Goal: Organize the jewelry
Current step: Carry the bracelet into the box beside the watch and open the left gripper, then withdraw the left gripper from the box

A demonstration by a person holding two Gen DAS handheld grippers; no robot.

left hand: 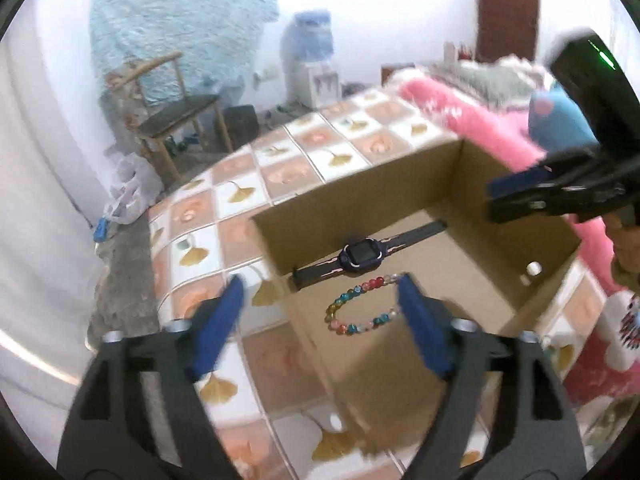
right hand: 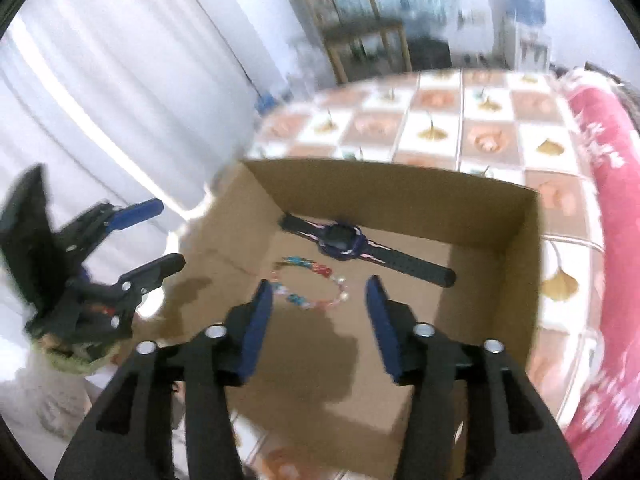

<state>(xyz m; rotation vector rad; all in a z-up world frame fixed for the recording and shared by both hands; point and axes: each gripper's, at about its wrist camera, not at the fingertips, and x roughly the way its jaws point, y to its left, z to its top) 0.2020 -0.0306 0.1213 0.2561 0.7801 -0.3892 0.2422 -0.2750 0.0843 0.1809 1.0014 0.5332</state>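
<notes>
An open cardboard box (left hand: pixel 360 184) stands on the tiled-pattern cloth. On its floor lie a dark wristwatch (left hand: pixel 356 254) with a purple case and, nearer to me, a ring of multicoloured beads, the bracelet (left hand: pixel 362 288). My left gripper (left hand: pixel 321 280) is open over the box's near left corner with nothing between its blue pads. My right gripper (right hand: pixel 319 282) is open above the box floor, just short of the bracelet (right hand: pixel 304 262), with the watch (right hand: pixel 340 240) behind it. Each wrist view shows the other gripper from the side: the right gripper (left hand: pixel 492 200) and the left gripper (right hand: pixel 171 232).
The cloth (left hand: pixel 304 148) has orange and white squares with leaf prints. A pink plush blanket (left hand: pixel 448 108) lies behind and right of the box. A wooden chair (left hand: pixel 176 112), a water dispenser (left hand: pixel 312 60) and a white curtain (right hand: pixel 100 80) stand beyond the table edge.
</notes>
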